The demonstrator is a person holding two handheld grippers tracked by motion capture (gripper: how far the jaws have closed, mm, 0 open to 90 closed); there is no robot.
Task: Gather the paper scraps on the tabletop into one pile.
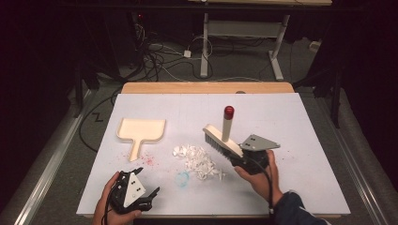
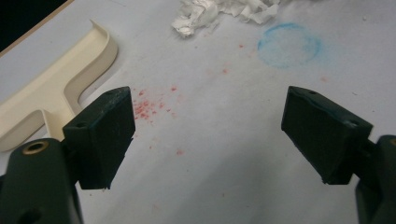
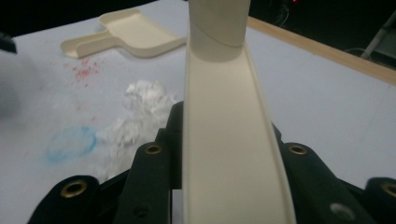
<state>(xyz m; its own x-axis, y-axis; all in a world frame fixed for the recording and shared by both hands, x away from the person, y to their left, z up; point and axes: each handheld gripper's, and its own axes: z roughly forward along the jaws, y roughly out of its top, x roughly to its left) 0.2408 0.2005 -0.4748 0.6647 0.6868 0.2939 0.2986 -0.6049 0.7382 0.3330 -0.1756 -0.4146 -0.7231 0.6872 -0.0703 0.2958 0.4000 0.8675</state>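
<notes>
- The right gripper (image 1: 248,158) is clamped on the near end of the cream brush (image 1: 222,139), its jaws pressed against both sides of the brush's back; the brush stands on the white table cover (image 1: 300,140) just right of the pile of torn white paper scraps (image 1: 199,160), its red-capped handle pointing up.
- The left gripper (image 1: 146,197) hovers near the front edge with its jaws spread wide and nothing between them; the cream dustpan (image 1: 141,131) lies beyond it, apart from the pile, handle toward the person.
- Likely risk: a fast stroke could scatter the light scraps past the dustpan, since nothing holds the pan steady yet.
- Likely risk: the grip sits at one end of the brush, so pressure on the bristles could twist it in the jaws.
- No brand, label or readable writing shows; only a faint blue ring stain (image 2: 288,45) and red speckles (image 2: 148,108) mark the cover.
</notes>
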